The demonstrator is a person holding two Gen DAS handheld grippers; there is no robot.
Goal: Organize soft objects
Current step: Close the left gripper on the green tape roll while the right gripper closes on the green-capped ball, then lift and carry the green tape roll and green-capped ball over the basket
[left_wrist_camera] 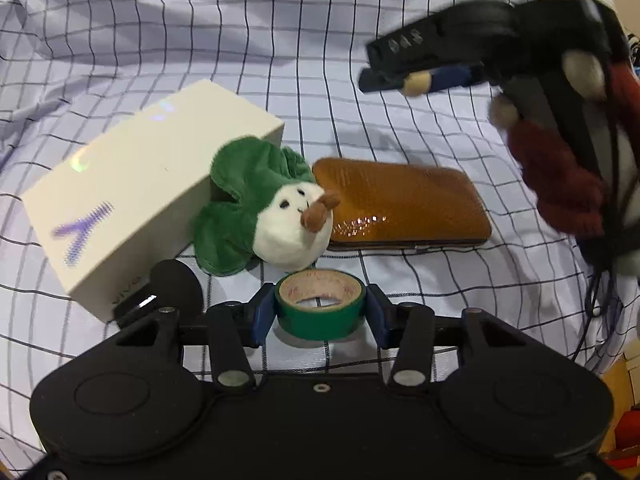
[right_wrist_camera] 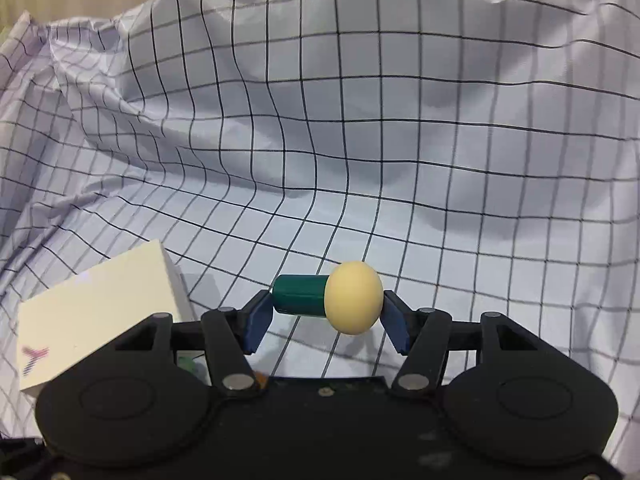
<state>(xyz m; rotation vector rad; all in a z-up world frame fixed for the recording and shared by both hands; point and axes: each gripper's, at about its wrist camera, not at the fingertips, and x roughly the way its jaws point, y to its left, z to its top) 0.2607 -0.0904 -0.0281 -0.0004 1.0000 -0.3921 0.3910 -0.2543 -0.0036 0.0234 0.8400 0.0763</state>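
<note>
Between the blue pads of the left tongs (left_wrist_camera: 320, 312) a roll of green tape (left_wrist_camera: 320, 305) is clamped, a pad pressed against each side of it, its open core facing up. Just beyond the tape, a plush toy (left_wrist_camera: 262, 220) with a white face and green leafy hood is seen lying on the cloth, its brown nose touching the near corner of an orange-brown case (left_wrist_camera: 404, 204) that lies flat to the right of it. To the left of the toy, and touching its green hood, a white box (left_wrist_camera: 132, 204) with a purple mark is set at a slant; a small black object is partly seen at the box's near corner, beside the left finger of the tongs.

Up and to the right of the left tongs, the right tongs (left_wrist_camera: 394, 76) are seen held above the surface, carried by a hand in a dark red knitted sleeve (left_wrist_camera: 560, 176). In the right wrist view the right tongs (right_wrist_camera: 326, 308) are closed on a toy mushroom (right_wrist_camera: 328, 302) with a green stem and a pale yellow cap, gripped end to end between the pads and lifted clear of the cloth.

Everything is laid on a pale checked cloth (right_wrist_camera: 360, 120) with dark grid lines, heavily wrinkled and rising in folds beyond both tongs; what lies beneath it cannot be told. At the far right edge of the left view, dangling cables and cluttered items are glimpsed, too blurred to identify.
</note>
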